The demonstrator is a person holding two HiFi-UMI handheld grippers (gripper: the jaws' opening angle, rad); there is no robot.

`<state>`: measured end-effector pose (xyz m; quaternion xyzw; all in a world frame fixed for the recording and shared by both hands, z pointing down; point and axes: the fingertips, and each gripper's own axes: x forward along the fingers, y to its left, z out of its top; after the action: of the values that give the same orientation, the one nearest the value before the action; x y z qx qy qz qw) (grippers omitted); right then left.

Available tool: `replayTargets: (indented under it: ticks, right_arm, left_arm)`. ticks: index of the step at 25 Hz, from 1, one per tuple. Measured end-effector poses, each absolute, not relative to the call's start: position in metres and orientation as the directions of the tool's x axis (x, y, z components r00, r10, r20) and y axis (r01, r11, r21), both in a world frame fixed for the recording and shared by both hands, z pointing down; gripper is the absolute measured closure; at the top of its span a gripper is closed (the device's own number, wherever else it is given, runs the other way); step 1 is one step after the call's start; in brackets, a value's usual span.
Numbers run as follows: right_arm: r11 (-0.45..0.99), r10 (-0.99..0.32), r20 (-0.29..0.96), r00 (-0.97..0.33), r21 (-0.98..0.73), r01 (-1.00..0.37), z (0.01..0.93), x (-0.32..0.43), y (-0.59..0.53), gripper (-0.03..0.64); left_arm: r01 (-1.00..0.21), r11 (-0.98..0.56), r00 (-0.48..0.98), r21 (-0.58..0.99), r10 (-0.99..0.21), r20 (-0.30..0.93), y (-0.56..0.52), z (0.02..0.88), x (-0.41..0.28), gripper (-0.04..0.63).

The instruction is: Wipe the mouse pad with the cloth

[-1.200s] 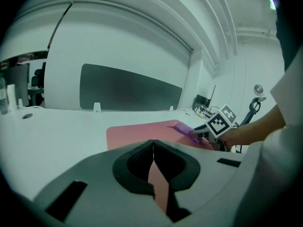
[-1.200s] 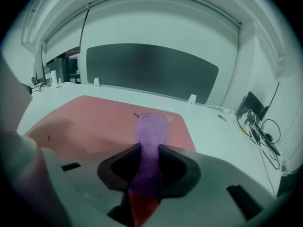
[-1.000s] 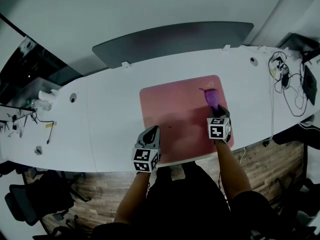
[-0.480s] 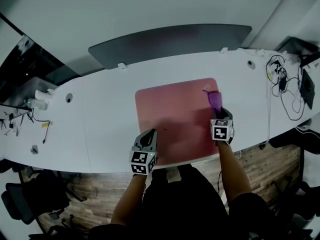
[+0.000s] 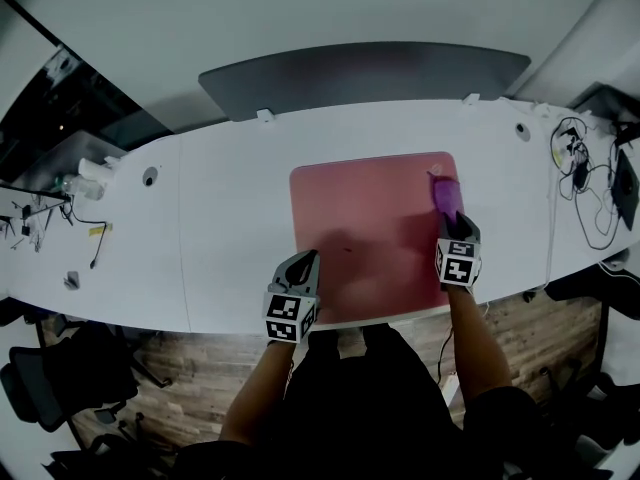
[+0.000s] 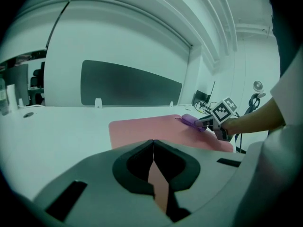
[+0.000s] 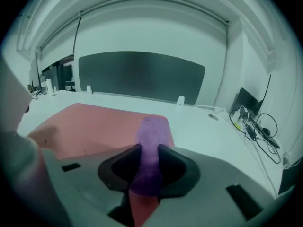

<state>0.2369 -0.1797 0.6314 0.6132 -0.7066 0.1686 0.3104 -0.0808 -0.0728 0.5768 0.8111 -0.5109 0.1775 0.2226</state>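
A pink mouse pad [image 5: 370,228] lies on the white desk [image 5: 220,228], reaching its front edge. My right gripper [image 5: 452,220] is shut on a folded purple cloth [image 5: 447,196], which lies along the pad's right edge near the far right corner. In the right gripper view the purple cloth [image 7: 150,148] runs out between the jaws onto the mouse pad [image 7: 90,126]. My left gripper [image 5: 299,269] rests at the pad's front left corner, jaws shut with nothing between them. The left gripper view shows the mouse pad [image 6: 151,129], the cloth [image 6: 191,121] and the right gripper [image 6: 204,122] beyond.
A dark divider panel [image 5: 360,73] stands along the desk's far edge. Tangled cables [image 5: 585,188] lie at the right end. Small items and a bottle [image 5: 85,183] sit at the left end. Office chairs [image 5: 70,388] stand on the wood floor below.
My right gripper has drawn the cloth rightward to the pad's right edge. The left gripper has stayed at the front left corner.
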Motion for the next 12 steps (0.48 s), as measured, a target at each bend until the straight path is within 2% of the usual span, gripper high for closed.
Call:
replayTargets:
  ticks: [5,12]
  right_arm:
    - [0.242,-0.792,0.596,-0.132,0.108,-0.964,0.607,0.184,-0.172,0.495]
    - [0.36,-0.771,0.582,-0.26,0.06,-0.931,0.602,0.08,-0.14,0.495]
  left_arm:
    - [-0.905,-0.381,0.421,0.189,-0.742,0.521,-0.068,0.581,-0.096,0.574]
    - [-0.889,-0.407,0.456,0.212,-0.731,0.508,-0.059,0.579,-0.118,0.574]
